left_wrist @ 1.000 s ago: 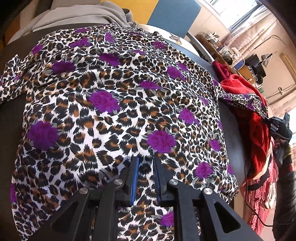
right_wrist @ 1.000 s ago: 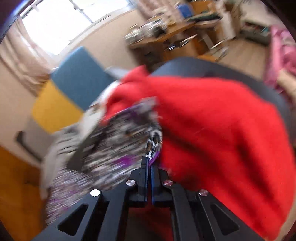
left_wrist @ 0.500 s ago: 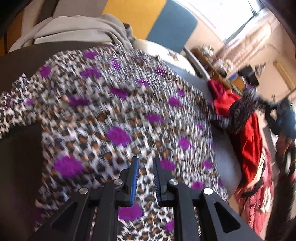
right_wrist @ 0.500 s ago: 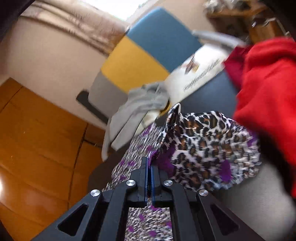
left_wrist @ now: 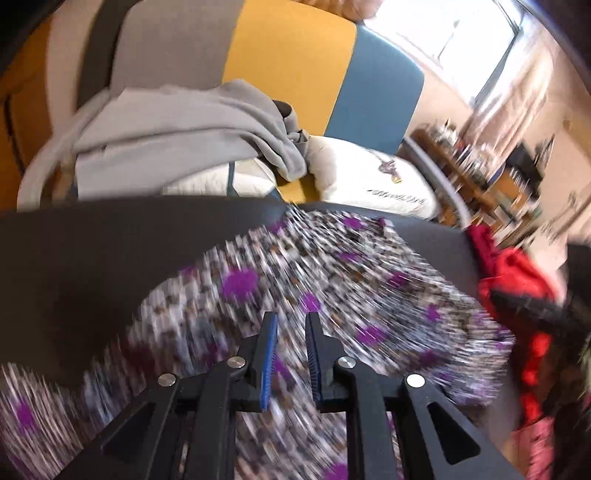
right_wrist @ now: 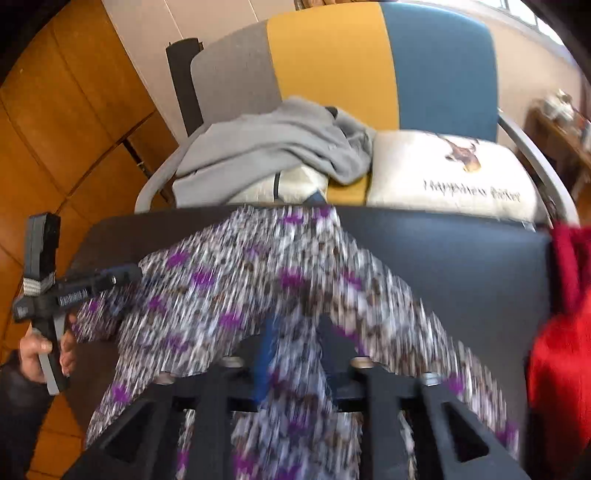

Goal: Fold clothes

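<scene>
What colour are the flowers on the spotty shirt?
Purple, on the leopard-print garment; clearest in the left wrist view, though blurred.

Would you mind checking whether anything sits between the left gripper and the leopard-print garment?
Nothing visible does. The left gripper hangs open directly over the leopard-print garment on the dark table; the red garment lies off to the right.

A chair with a grey, yellow and blue backrest (right_wrist: 332, 62) filled the upper centre of both views, a printed white cushion (right_wrist: 450, 173) on its seat. Orange wooden panelling (right_wrist: 66, 122) covered the upper left, while a bright window (left_wrist: 476, 29) lit the upper right above a cluttered desk (left_wrist: 480, 177).
</scene>
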